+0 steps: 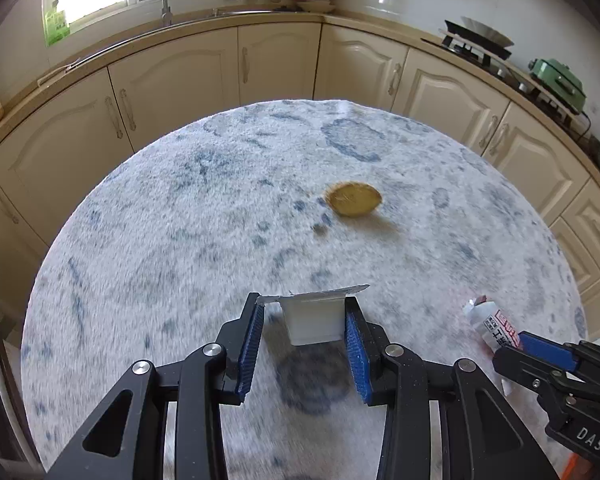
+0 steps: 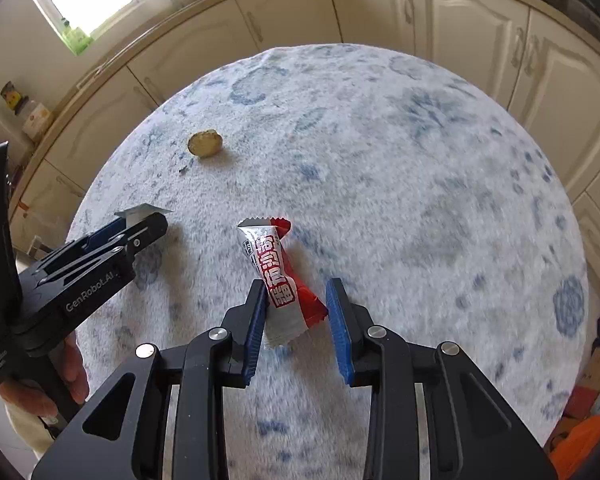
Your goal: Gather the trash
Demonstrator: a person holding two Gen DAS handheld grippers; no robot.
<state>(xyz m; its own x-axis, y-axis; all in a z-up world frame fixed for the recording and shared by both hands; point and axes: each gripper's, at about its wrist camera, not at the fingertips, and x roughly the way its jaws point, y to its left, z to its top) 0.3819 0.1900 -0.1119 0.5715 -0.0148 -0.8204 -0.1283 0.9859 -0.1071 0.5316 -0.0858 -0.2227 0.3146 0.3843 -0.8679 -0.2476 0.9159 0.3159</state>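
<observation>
White plastic forms the small cup (image 1: 314, 322), which the left tool (image 1: 305, 340) pinches between its blue pads (image 1: 356, 354); the cup's peeled foil lid (image 1: 316, 293) sticks out past the fingertips. The cup hangs above the near part of the bench (image 1: 180, 220), which carries a white cloth with a blue pattern.

The right tool (image 2: 296, 320) has a red-and-white snack wrapper (image 2: 282, 280) between its fingers. The wrapper's lower end presses against the left pad (image 2: 256, 328); its red edge reaches the right pad (image 2: 340, 328). The wrapper is held clear of the cloth, and its crimped upper end points away from the tool toward the bench centre. In the left wrist view, this wrapper (image 1: 496, 326) shows near the right edge of the bench, just beside the cup.

In the right wrist view, a hand (image 2: 48, 384) grips the left tool's handle at the left edge.

Farther out, a yellowish, rounded scrap (image 1: 354, 199) lies alone on the cloth, well apart from both tools, toward the bench's far half.

Beyond the far edge stand cream cabinets (image 1: 180, 76).
</observation>
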